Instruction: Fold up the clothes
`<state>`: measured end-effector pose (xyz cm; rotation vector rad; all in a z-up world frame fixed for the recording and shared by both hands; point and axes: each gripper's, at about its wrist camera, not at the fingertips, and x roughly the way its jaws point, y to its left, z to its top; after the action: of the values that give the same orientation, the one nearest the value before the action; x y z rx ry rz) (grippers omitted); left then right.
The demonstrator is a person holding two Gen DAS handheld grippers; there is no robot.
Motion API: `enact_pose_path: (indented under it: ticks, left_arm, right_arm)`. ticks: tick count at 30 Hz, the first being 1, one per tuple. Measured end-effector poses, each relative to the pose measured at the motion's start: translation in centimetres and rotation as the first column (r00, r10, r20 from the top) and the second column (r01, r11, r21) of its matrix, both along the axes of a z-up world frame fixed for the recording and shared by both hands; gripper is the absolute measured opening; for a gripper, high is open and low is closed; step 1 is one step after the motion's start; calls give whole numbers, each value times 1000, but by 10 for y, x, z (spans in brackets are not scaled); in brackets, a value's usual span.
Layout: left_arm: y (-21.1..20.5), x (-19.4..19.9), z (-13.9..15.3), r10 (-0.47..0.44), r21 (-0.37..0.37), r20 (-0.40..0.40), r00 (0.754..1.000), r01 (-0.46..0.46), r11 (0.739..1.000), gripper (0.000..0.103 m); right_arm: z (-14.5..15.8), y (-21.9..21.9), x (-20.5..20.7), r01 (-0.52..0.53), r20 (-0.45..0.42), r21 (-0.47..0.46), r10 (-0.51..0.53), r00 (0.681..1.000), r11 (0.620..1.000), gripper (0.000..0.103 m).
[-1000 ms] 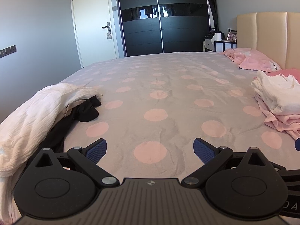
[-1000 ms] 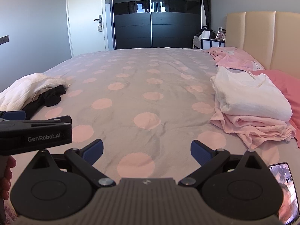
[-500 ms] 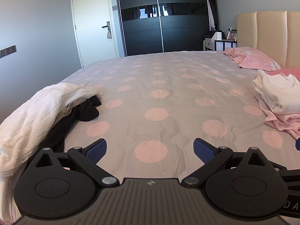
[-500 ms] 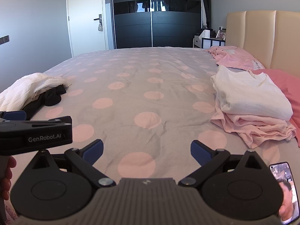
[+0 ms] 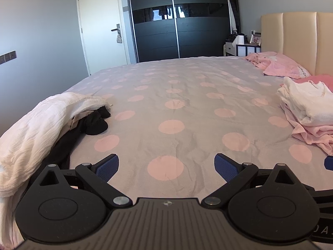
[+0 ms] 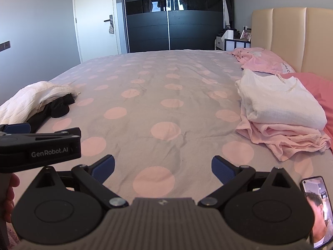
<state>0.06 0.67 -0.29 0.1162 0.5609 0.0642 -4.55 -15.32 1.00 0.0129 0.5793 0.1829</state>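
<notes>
Two garments, it seems, are done: our folded stack (image 6: 281, 112) sits by the pillows on the bed (image 5: 172, 108). We judge the crumpled white and black pile (image 5: 52, 120) at the left edge remains. Left hand-held gripper (image 5: 166, 165) and right hand-held gripper (image 6: 163, 165) hover spread wide, grasping nothing.

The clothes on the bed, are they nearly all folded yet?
Partly. A white top lies folded on a pink garment. Both the left gripper and right gripper are open, holding nothing. The white garment and black one are still heaped, unfolded.

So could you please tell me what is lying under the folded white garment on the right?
The folded white garment lies on a crumpled pink garment that sticks out along its near edge. Whether anything else lies beneath cannot be seen.
</notes>
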Motion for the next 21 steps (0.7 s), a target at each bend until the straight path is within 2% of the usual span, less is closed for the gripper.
enact_pose_path:
  ticks: [6,11,14,17,19,21]
  left_arm:
    - [7,-1,-1,26,-27,-17,1000,-26,999,100]
    - [28,2,-3,54,-13,-54,997,-55,998,98]
    - [51,5,2,102,4,-59,993,-102,995,97]
    - [87,14,7,158,26,-75,985,-156,987,87]
    - [115,19,8,200,62,-74,977,-196,979,78]
    - [143,26,9,243,108,-60,968,-236,966,74]
  right_arm:
    - [0,2,2,-3,-22,-3,3,1000,1000,100]
    - [3,9,3,-23,-29,-20,22,999,1000,100]
    - [4,15,3,-44,-32,-30,43,999,999,100]
    - [3,21,6,-62,-40,-34,60,997,998,100]
    - [2,26,8,-72,-47,-36,70,996,997,100]
    - [-1,31,13,-82,-61,-36,80,995,996,100]
